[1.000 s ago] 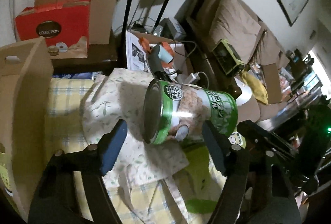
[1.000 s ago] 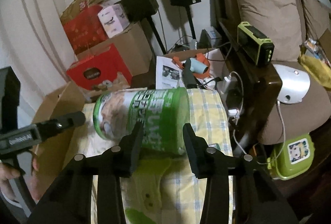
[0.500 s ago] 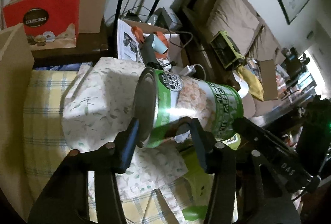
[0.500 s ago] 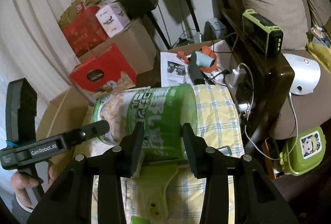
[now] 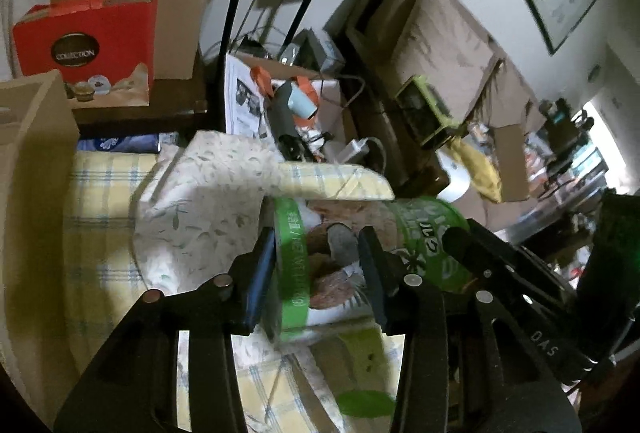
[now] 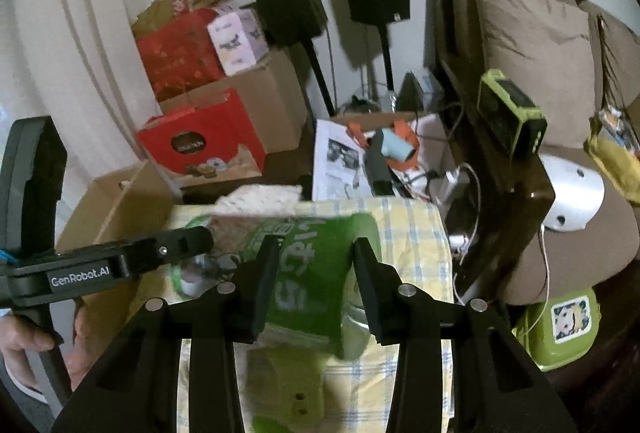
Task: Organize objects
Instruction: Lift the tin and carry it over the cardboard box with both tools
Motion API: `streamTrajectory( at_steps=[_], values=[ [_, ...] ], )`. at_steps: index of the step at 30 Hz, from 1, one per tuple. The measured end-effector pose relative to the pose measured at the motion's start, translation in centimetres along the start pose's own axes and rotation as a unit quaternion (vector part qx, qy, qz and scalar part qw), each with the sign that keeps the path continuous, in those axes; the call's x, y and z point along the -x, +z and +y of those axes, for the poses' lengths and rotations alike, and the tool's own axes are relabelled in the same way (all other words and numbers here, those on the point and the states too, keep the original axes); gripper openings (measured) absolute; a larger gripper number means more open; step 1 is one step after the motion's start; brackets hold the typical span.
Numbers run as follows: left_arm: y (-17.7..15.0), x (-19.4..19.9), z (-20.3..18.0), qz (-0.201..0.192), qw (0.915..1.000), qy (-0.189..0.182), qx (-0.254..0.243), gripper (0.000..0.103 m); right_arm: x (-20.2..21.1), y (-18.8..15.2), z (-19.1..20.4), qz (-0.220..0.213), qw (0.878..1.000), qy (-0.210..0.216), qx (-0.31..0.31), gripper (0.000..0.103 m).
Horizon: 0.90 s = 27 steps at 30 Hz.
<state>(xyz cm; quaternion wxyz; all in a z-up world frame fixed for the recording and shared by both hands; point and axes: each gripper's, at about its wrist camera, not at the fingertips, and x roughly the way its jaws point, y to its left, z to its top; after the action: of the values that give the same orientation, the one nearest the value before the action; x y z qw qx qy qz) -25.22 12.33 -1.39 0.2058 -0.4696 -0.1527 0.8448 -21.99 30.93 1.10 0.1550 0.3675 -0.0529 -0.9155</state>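
Note:
A large green-labelled tin [image 5: 320, 273] lies on its side above the yellow checked cloth [image 5: 100, 201]. My left gripper [image 5: 318, 269] is shut on its left end. My right gripper [image 6: 314, 277] is shut on the tin [image 6: 312, 273] near its right end. The left gripper's body [image 6: 120, 265] shows at the left of the right wrist view, held by a hand. A leaf-patterned white cloth [image 5: 208, 201] lies behind the tin. A green flat piece [image 6: 284, 381] lies under the tin on the cloth.
A cardboard box [image 5: 32, 153] stands at the left edge. Red gift boxes [image 6: 200, 141] and cartons are stacked behind. Speaker stands [image 6: 308, 45], a carton with a hair dryer [image 6: 392, 149], a sofa arm [image 6: 512, 193] and a green lunch box [image 6: 568, 325] lie to the right.
The left gripper has closed onto the tin's left end. The tin, held by both grippers, has come lower and closer to the cloth.

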Motion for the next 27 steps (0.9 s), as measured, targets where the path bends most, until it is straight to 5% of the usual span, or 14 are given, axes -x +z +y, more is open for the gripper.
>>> streamTrajectory(
  at_steps=[15,27],
  values=[
    [2.1,11.9,3.8,-0.072,0.9965,0.04,0.017,0.038,2.3,3.3,10.2,-0.03,0.997,0.056,0.047,0.04],
    [2.8,19.7,13.0,-0.117,0.9861,0.096,0.068,0.038,-0.9,5.5,21.7,-0.02,0.99,0.117,0.077,0.04]
  ],
)
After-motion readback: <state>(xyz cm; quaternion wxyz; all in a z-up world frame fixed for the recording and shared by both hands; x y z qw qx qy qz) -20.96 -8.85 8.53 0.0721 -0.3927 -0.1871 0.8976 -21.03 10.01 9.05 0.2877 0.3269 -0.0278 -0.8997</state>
